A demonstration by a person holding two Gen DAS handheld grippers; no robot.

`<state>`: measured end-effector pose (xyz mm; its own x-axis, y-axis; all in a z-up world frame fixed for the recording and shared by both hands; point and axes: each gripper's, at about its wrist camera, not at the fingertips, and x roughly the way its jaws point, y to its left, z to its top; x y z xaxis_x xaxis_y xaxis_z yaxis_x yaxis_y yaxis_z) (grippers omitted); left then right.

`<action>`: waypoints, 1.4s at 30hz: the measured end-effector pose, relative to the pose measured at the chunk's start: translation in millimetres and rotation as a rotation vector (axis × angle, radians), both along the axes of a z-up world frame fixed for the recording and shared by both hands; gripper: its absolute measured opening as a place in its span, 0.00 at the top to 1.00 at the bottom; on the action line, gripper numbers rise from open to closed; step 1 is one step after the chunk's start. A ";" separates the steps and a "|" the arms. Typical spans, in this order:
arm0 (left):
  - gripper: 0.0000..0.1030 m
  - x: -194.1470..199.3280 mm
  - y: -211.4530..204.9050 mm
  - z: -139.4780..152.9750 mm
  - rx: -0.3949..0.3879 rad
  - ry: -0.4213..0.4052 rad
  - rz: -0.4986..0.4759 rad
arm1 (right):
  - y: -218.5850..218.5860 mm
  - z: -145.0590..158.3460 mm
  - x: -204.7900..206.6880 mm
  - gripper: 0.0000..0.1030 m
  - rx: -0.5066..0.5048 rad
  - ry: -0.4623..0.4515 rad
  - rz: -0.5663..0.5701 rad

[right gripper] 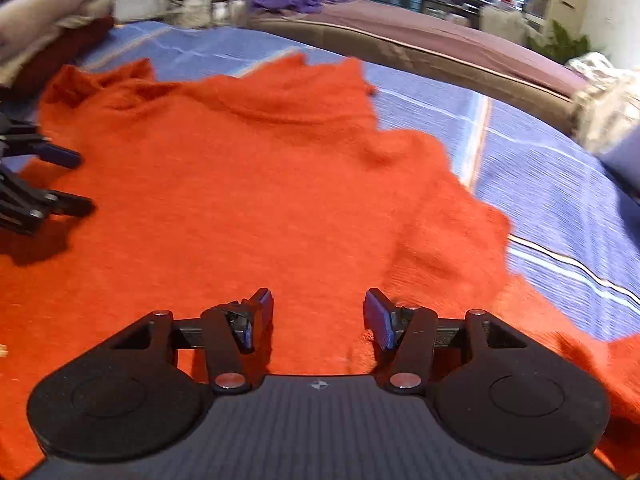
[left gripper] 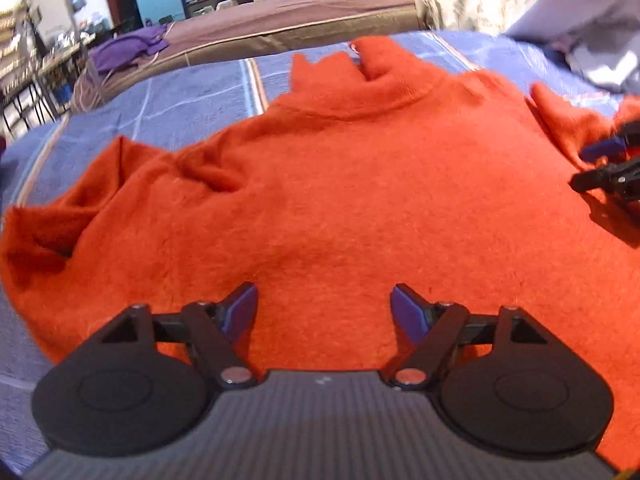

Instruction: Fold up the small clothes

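An orange fuzzy sweater (left gripper: 340, 184) lies spread flat on a blue striped bed cover (left gripper: 192, 96), collar at the far side, sleeves bunched at both sides. It also fills the right wrist view (right gripper: 248, 184). My left gripper (left gripper: 324, 308) is open and empty, hovering over the sweater's near hem. My right gripper (right gripper: 318, 312) is open and empty over the sweater's right part. The right gripper shows at the right edge of the left wrist view (left gripper: 600, 164), and the left gripper shows at the left edge of the right wrist view (right gripper: 68, 180).
The blue cover (right gripper: 560, 200) shows bare to the right of the sweater. A brown mattress (left gripper: 300, 20) with a purple garment (left gripper: 128, 48) lies beyond. Folded blankets (right gripper: 48, 20) and a pale bundle (left gripper: 592, 12) sit at the bed's sides.
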<state>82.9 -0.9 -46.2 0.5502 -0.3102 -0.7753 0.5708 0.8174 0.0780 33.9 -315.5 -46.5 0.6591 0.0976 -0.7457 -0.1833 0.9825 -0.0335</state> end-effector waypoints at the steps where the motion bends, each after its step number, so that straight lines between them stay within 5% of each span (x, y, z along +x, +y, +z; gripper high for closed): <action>1: 0.21 2.3 6.1 -0.7 0.008 0.000 0.015 | -18.2 -1.6 -2.8 0.16 0.024 0.006 -0.054; 5: 0.04 13.1 29.1 -3.8 0.018 0.009 0.066 | -70.2 -1.3 -17.6 0.28 0.022 0.047 -0.202; 7: 0.02 18.6 34.9 -4.3 -0.012 0.033 0.068 | -77.7 -0.8 -21.4 0.28 0.058 0.055 -0.192; 11: 0.01 19.2 30.1 2.5 0.052 0.009 0.028 | -63.1 5.2 -16.0 0.28 -0.038 0.110 -0.148; 13: 0.02 16.8 31.2 12.7 0.086 -0.022 0.027 | -66.8 14.3 -13.3 0.27 0.032 0.132 -0.195; 17: 0.02 17.1 33.6 44.9 -0.019 -0.069 -0.057 | -64.8 56.1 -18.9 0.00 0.209 -0.006 -0.082; 18: 0.02 22.3 29.3 52.2 -0.053 -0.078 -0.073 | -61.0 63.7 -13.5 0.00 0.216 -0.041 -0.042; 21: 0.03 47.2 10.4 58.2 -0.089 -0.096 -0.061 | -53.9 74.9 21.8 0.00 0.272 -0.075 0.009; 23: 0.12 64.9 -4.4 55.4 -0.091 -0.086 -0.008 | -48.9 73.8 55.7 0.00 0.350 -0.065 -0.001; 27: 0.20 72.3 -27.5 41.1 -0.213 0.066 -0.028 | -29.7 65.0 124.8 0.00 0.427 -0.026 -0.011; 32: 0.20 45.9 -54.9 4.5 -0.041 0.054 -0.052 | -5.5 49.4 194.7 0.00 0.415 -0.016 -0.042; 34: 0.18 42.2 -54.5 -3.2 -0.043 0.046 -0.043 | 4.0 38.0 214.0 0.18 0.414 0.013 -0.048; 35: 0.16 40.3 -54.8 -4.7 -0.036 0.033 -0.053 | 8.5 32.7 220.8 0.55 0.415 0.025 -0.050; 36: 0.15 39.1 -55.4 -5.5 -0.020 0.025 -0.067 | 11.3 30.0 221.9 0.74 0.425 0.026 -0.054; 42: 0.13 39.6 -49.5 -2.5 -0.020 0.032 -0.054 | 24.8 57.8 175.1 0.80 0.387 -0.152 0.116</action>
<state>122.6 -50.4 -48.7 0.5072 -0.3544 -0.7856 0.6158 0.7868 0.0426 209.0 -290.7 11.3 0.7265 0.4314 -0.5348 -0.3150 0.9009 0.2988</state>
